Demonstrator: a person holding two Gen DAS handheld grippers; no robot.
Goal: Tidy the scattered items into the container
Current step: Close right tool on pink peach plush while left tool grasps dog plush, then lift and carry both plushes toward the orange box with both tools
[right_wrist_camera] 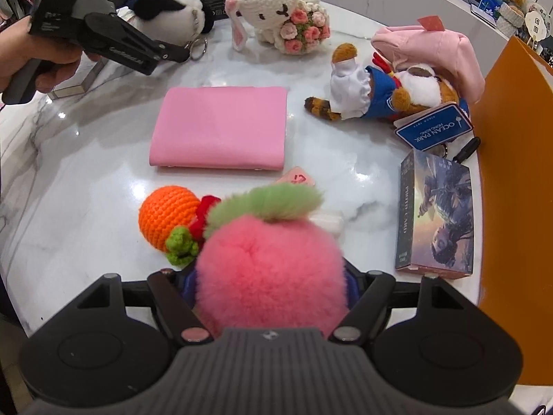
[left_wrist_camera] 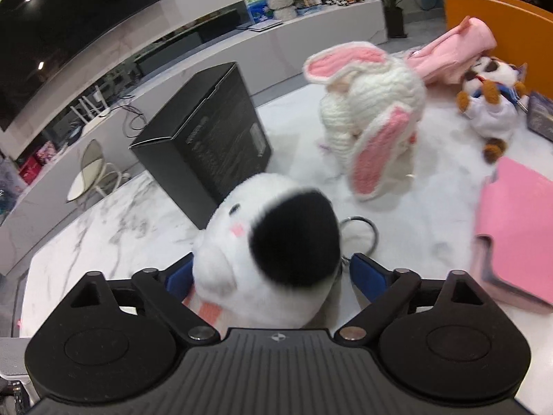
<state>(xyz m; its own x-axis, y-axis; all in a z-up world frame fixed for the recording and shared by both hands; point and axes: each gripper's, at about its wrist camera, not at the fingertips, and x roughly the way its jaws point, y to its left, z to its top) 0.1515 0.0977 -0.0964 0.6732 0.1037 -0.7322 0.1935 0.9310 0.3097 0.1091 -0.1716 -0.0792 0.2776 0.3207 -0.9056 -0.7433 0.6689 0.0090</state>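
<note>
My left gripper point(left_wrist_camera: 269, 273) is shut on a white and black plush keychain point(left_wrist_camera: 273, 242), held above the marble table point(left_wrist_camera: 103, 221); the same gripper shows in the right wrist view point(right_wrist_camera: 172, 48) with the plush point(right_wrist_camera: 172, 10). My right gripper point(right_wrist_camera: 269, 276) is shut on a fluffy pink peach plush point(right_wrist_camera: 269, 269) with a green tuft. The orange container point(right_wrist_camera: 511, 173) stands at the right edge; it also shows in the left wrist view point(left_wrist_camera: 501, 24). A crocheted white bunny point(right_wrist_camera: 280, 3), a brown sailor plush point(right_wrist_camera: 380, 90) and a crocheted orange point(right_wrist_camera: 166, 221) lie on the table.
A pink folded pouch point(right_wrist_camera: 221, 128) lies mid-table. A photo card box point(right_wrist_camera: 435, 214), a blue Ocean Park tag point(right_wrist_camera: 432, 128) and pink cloth point(right_wrist_camera: 428, 45) lie near the container. A black box point(left_wrist_camera: 207, 138) stands at the far edge.
</note>
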